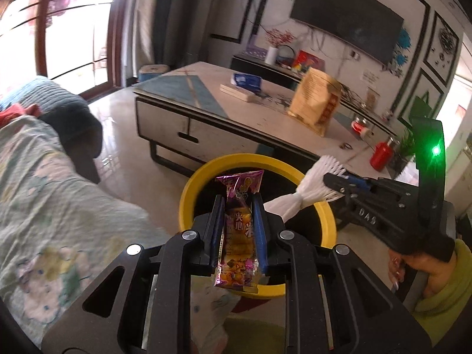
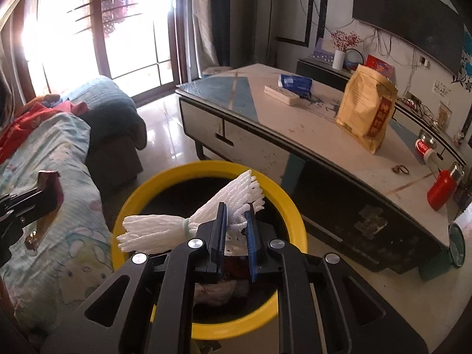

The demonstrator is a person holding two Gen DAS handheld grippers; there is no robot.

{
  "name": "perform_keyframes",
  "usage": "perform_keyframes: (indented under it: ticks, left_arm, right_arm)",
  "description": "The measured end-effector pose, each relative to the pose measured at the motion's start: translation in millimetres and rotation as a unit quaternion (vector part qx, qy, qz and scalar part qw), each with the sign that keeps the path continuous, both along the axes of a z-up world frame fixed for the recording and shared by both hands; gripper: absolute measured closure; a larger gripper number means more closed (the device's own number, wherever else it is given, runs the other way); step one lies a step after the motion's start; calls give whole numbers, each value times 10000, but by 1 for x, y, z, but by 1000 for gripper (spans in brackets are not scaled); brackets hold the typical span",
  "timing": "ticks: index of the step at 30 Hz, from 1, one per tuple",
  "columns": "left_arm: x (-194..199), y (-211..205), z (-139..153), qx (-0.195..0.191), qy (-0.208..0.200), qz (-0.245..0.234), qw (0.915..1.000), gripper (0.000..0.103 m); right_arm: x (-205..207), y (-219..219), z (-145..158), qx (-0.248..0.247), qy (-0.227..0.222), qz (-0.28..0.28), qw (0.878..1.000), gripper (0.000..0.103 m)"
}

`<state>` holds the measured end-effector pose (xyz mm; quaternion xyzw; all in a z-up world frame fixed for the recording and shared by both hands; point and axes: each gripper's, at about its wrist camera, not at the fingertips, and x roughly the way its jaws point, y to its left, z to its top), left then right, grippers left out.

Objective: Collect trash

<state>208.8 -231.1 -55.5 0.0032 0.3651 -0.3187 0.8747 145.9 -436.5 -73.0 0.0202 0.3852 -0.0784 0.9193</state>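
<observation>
My left gripper (image 1: 238, 203) is shut on a purple snack wrapper (image 1: 240, 230) and holds it above the yellow trash bin (image 1: 188, 188). My right gripper (image 2: 237, 211) is shut on a white foam fruit net (image 2: 194, 219) and holds it over the same bin (image 2: 129, 203). The net also shows in the left wrist view (image 1: 312, 187), held by the right gripper (image 1: 339, 181) over the bin's right rim. The left gripper with the wrapper (image 2: 48, 194) shows at the left edge of the right wrist view, beside the bin. Dark trash lies inside the bin.
A sofa with a floral sheet (image 1: 44, 200) is close on the left. A low coffee table (image 2: 295, 124) stands behind the bin with a gold bag (image 2: 365, 112), a blue pack (image 2: 295, 82), a red bottle (image 2: 442, 188) and a can (image 2: 423, 147).
</observation>
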Motion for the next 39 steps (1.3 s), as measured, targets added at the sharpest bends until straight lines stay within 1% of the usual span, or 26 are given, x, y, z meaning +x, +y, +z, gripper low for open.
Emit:
perform_keyframes:
  ticks: [1, 3, 4, 5, 7, 8, 9, 10, 11, 12, 13, 14, 15, 16, 17, 19, 21, 22, 23, 27, 30, 35, 39]
  left_arm:
    - [1, -5, -1, 18, -1, -40, 10000, 89]
    - [4, -14, -4, 72, 19, -139, 9999, 89]
    - [6, -19, -5, 92, 39, -193, 9998, 89]
    - [10, -25, -8, 133, 64, -258, 9996, 86]
    - [15, -33, -11, 182, 115, -352, 9991, 74]
    - [17, -38, -14, 207, 158, -431, 9987, 65]
    - [18, -40, -14, 226, 160, -468, 9985, 59]
    - [17, -42, -15, 266, 149, -502, 9983, 55]
    - [15, -41, -13, 269, 92, -524, 9982, 45]
    - [12, -40, -12, 263, 48, -531, 9982, 33]
    - [10, -38, -11, 259, 8, -527, 9983, 28]
    - [6, -34, -9, 236, -33, -511, 9984, 24]
    - [4, -32, -7, 216, -63, -486, 9986, 20]
    - [0, -26, -4, 185, -109, -441, 9988, 17]
    - [-4, -19, 0, 143, -178, -379, 9990, 11]
    - [-11, -7, 8, 74, -281, -251, 9993, 11]
    - [-18, 7, 14, 6, -346, -120, 9993, 11]
    - [-21, 15, 18, -8, -414, -31, 9991, 11]
    - [-26, 24, 23, -28, -503, 76, 9987, 11]
    - [-39, 55, 33, -137, -607, 335, 9975, 11]
    - [-50, 78, 38, -180, -703, 592, 9956, 11]
    - [-72, 115, 41, -226, -894, 969, 9910, 11]
    - [-89, 138, 45, -228, -1083, 1228, 9862, 11]
  right_arm:
    - [-1, -1, -2, 1, 25, -6, 10000, 89]
    - [-1, -4, -7, 19, 93, -23, 10000, 84]
    - [-2, -6, -8, 39, 105, -42, 9999, 78]
    - [-3, -8, -10, 75, 113, -68, 9999, 70]
    - [-4, -12, -10, 144, 85, -144, 9998, 60]
    - [-6, -14, -10, 178, 74, -170, 9997, 57]
    - [-9, -18, -9, 231, 57, -226, 9995, 57]
    - [-12, -20, -8, 267, 32, -276, 9993, 54]
    - [-16, -24, -5, 365, -35, -338, 9988, 51]
    - [-21, -26, 0, 472, -110, -372, 9981, 49]
    - [-27, -28, 4, 591, -205, -423, 9971, 43]
    - [-34, -30, 8, 682, -301, -510, 9959, 35]
    - [-40, -31, 12, 781, -394, -587, 9944, 32]
    - [-47, -32, 16, 942, -512, -662, 9920, 23]
    - [-55, -32, 20, 1102, -613, -736, 9893, 17]
    - [-65, -25, 26, 1259, -721, -784, 9863, 12]
    - [-73, -16, 32, 1244, -762, -787, 9862, 11]
    - [-75, -11, 35, 1187, -772, -801, 9867, 5]
    - [-80, -3, 39, 1106, -820, -825, 9870, 6]
    - [-92, 25, 50, 954, -999, -765, 9874, 6]
    - [-99, 47, 50, 798, -1138, -701, 9878, 6]
    - [-117, 89, 47, 357, -1653, -441, 9846, 6]
    - [-137, 112, 53, 140, -2187, -161, 9756, 6]
